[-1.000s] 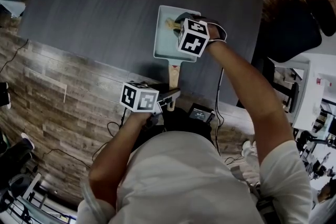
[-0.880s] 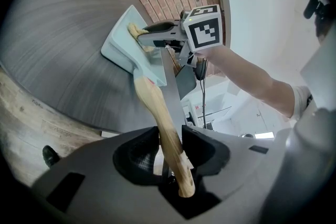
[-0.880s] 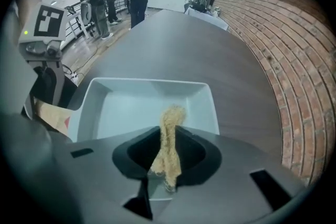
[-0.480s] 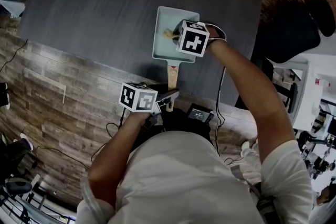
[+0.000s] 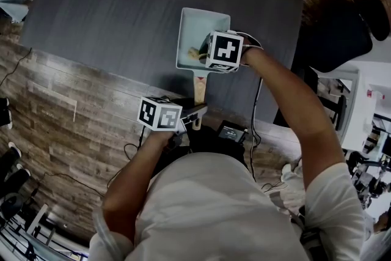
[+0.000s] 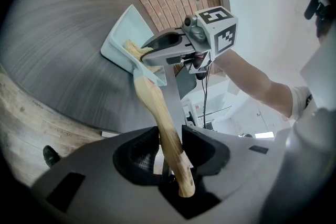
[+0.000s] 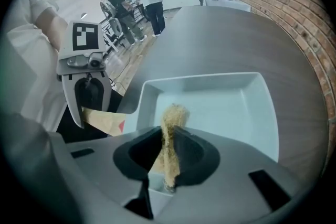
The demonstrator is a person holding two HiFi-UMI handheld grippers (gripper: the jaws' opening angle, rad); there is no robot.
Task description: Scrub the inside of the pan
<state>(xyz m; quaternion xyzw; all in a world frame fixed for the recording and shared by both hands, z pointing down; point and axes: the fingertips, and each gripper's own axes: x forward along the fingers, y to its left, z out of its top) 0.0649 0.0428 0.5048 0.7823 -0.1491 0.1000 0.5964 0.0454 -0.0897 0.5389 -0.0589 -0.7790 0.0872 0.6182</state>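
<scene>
Pan [image 5: 190, 24], from the head view: pale, square, flat on the dark bench [image 5: 110, 9], close to the near edge, wooden handle [image 5: 200, 88] pointing back toward the person. Left claw [image 5: 197, 115] at the end of that handle. Right claw [image 5: 206, 53] tipped steeply down over the near part of the pan, a tan scrubber [image 5: 194, 53] poking out beneath.

From the left claw view: clamped narrow on the handle, pads pressing both sides of the wood, steadying the pan. Beyond, right claw and scrubber inside the pan, near the handle-side wall.

From the right claw view: closed tight on the scrubber, a fibrous tan strip pinched between the pads, free end aimed at the pan floor. Cannot tell whether touching. No dirt visible on the pale floor.

Judged step: scrubbing under way, probably mid-stroke. Next move likely calls for pressing the scrubber down and sweeping across the floor and into the corners, with a firm hold on the handle to stop any sliding.
</scene>
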